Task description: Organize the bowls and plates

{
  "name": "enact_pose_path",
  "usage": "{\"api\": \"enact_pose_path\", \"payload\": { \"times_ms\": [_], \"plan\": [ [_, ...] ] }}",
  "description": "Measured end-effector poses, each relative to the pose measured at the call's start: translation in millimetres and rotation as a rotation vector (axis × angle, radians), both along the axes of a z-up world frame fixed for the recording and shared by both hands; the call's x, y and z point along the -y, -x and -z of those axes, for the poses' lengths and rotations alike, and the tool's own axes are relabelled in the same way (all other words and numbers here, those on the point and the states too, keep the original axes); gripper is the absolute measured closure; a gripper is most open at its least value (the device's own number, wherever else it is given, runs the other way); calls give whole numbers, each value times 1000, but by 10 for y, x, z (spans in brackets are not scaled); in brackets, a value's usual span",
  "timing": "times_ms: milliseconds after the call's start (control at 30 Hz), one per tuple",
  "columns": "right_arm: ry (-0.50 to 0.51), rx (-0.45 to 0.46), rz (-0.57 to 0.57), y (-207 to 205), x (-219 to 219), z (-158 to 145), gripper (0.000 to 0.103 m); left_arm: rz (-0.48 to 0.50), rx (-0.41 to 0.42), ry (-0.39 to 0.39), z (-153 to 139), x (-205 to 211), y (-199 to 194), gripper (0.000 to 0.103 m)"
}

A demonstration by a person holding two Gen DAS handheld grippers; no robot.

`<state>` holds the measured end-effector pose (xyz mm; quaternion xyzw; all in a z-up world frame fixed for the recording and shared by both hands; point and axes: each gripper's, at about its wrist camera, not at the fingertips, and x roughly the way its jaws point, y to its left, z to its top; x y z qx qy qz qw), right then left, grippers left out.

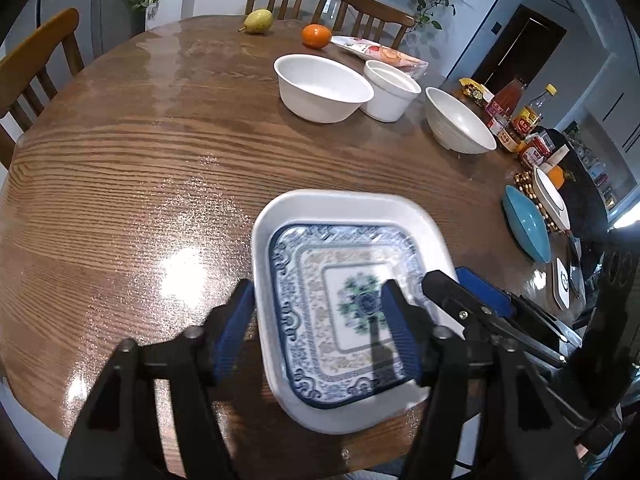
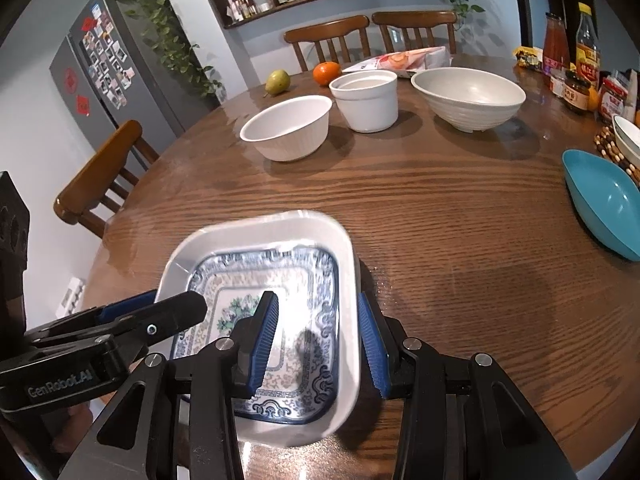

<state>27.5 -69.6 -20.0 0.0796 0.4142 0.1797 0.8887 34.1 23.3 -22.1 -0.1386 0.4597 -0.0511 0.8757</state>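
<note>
patterned plate (image 1: 344, 316) lies flat inside white dish (image 1: 340, 204).

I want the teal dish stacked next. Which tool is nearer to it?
Right. The right tool straddles the white tray's right rim, the side facing the teal dish. The left tool straddles the tray's left rim, farther from the dish.

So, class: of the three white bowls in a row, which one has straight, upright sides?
The middle bowl: its sides rise straight, while the left bowl and right bowl flare outward.
</note>
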Motion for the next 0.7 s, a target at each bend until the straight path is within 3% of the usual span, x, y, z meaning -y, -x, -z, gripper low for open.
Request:
{"api": "enact_pose_path", "payload": {
  "times_ms": [133, 267, 700],
  "plan": [
    [-9, 21, 3, 28, 22, -53, 60, 6, 55, 11, -121, 2, 50, 34],
    [-24, 15, 12, 25, 77, -64, 56, 6, 99, 4, -190, -27, 100, 25],
    [-62, -59, 10, -37, 134, 81, 54, 9, -19, 7, 129, -127, 104, 25]
  ]
}}
